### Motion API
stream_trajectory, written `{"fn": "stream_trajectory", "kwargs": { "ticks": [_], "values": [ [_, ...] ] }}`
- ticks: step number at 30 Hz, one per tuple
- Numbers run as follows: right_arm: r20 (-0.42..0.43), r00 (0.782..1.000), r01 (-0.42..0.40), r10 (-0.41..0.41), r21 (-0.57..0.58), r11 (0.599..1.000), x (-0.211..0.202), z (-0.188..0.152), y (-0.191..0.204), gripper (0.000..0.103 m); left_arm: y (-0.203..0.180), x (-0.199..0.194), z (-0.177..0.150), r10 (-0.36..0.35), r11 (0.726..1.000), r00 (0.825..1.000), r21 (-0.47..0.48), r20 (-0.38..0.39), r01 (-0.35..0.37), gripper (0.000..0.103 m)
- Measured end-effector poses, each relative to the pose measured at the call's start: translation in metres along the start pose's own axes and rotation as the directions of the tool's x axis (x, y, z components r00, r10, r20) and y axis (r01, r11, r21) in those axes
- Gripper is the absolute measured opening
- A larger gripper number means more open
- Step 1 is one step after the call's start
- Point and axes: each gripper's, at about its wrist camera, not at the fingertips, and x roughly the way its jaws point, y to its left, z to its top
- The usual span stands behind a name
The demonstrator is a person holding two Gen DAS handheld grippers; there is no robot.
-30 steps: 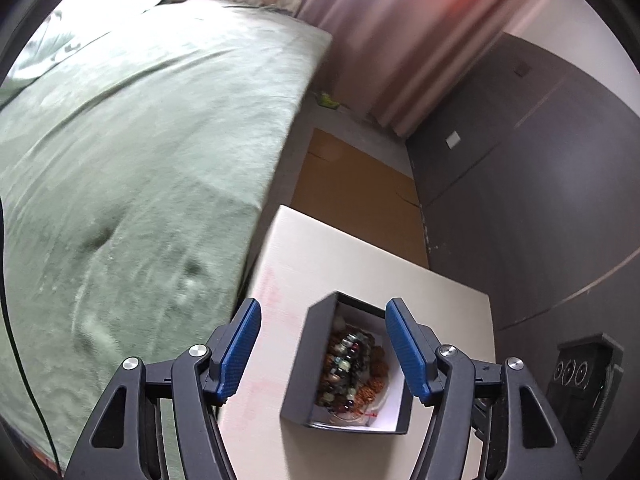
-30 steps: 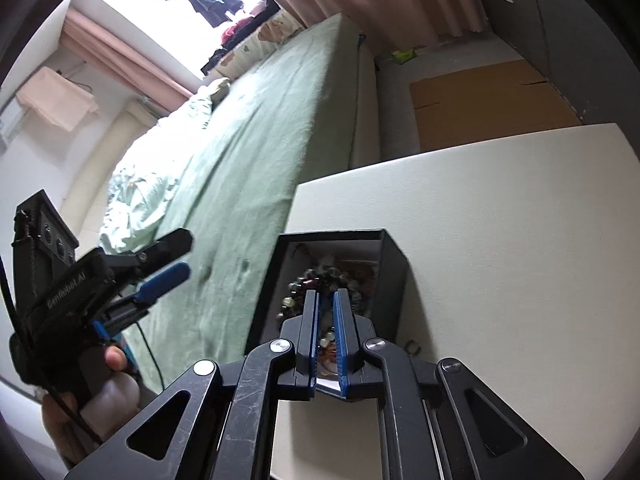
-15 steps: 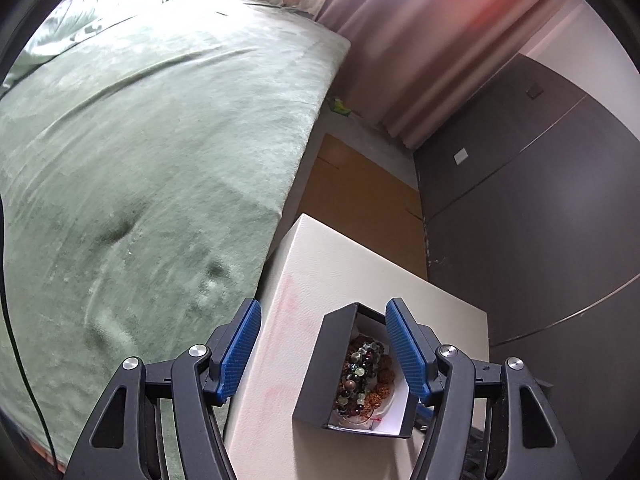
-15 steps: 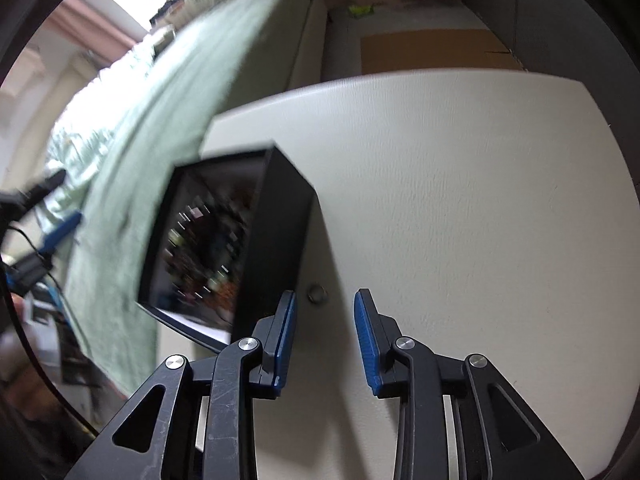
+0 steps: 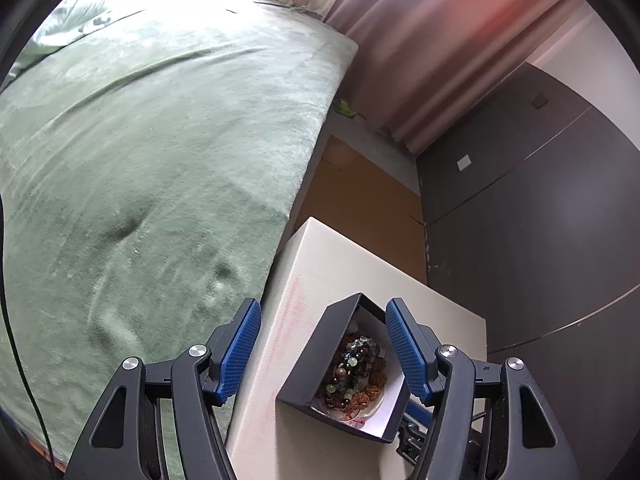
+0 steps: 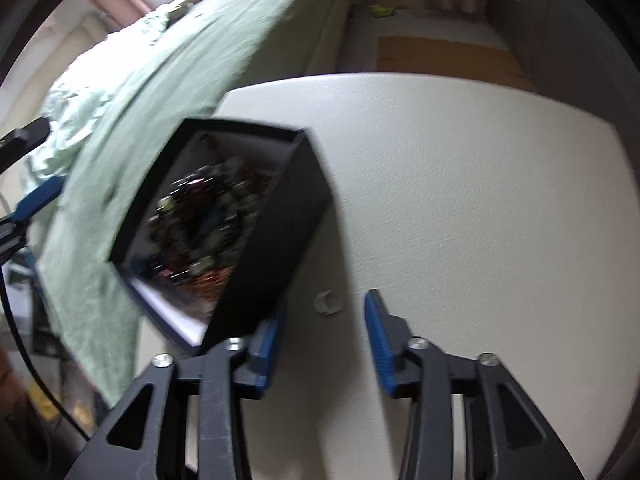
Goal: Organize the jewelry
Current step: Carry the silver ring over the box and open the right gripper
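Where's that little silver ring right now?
In the right wrist view, the ring lies on the white table, just right of the black jewelry box, between the right claw's open fingers.

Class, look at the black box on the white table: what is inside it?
The black box holds a tangled heap of beaded bracelets over a white lining. Whatever lies beneath the heap is covered.

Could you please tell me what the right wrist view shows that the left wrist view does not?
Only the right wrist view shows the small ring lying on the white table between the open right tool's fingers. Only the left wrist view shows the dark wardrobe. Both show the black box of beaded jewelry and the green bed.
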Motion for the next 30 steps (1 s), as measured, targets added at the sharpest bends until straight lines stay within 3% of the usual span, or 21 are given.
{"fn": "stream_trajectory", "kwargs": {
  "ticks": [6, 12, 18, 21, 25, 27, 28, 30],
  "values": [
    [-0.003, 0.999, 0.05, -0.05, -0.054, 0.997, 0.006, 0.003, 0.005, 0.044, 0.0, 0.004, 0.001, -0.002, 1.0, 1.0, 0.0, -0.009, 0.002, 0.066],
    [0.004, 0.999, 0.046, -0.045, -0.13, 0.991, 0.008, 0.002, 0.015, 0.043, 0.002, 0.004, 0.001, -0.002, 1.0, 1.0, -0.005, -0.013, 0.002, 0.066],
    [0.063, 0.995, 0.097, -0.081, -0.315, 0.944, 0.008, -0.01, 0.026, 0.042, 0.002, 0.006, 0.0, 0.0, 1.0, 1.0, -0.009, -0.013, 0.0, 0.066],
    [0.08, 0.995, 0.079, -0.055, -0.339, 0.938, 0.006, -0.012, 0.022, 0.042, 0.002, 0.005, 0.0, 0.0, 1.0, 1.0, -0.007, -0.015, 0.0, 0.066],
    [0.104, 0.994, 0.07, -0.032, -0.388, 0.919, 0.006, -0.017, 0.022, 0.035, 0.003, 0.004, 0.0, 0.001, 1.0, 1.0, -0.011, -0.011, -0.001, 0.066],
    [0.102, 0.995, 0.054, -0.014, -0.403, 0.913, 0.005, -0.019, 0.022, 0.028, 0.003, 0.004, 0.0, 0.003, 1.0, 1.0, -0.011, -0.014, -0.003, 0.066],
    [0.099, 0.995, 0.048, -0.008, -0.412, 0.91, 0.004, -0.02, 0.022, 0.016, 0.003, 0.004, 0.0, 0.004, 1.0, 1.0, -0.011, -0.015, -0.004, 0.066],
    [0.094, 0.996, 0.042, -0.003, -0.416, 0.908, 0.005, -0.02, 0.021, 0.015, 0.004, 0.004, 0.0, 0.005, 1.0, 1.0, -0.01, -0.016, -0.005, 0.066]
  ]
}}
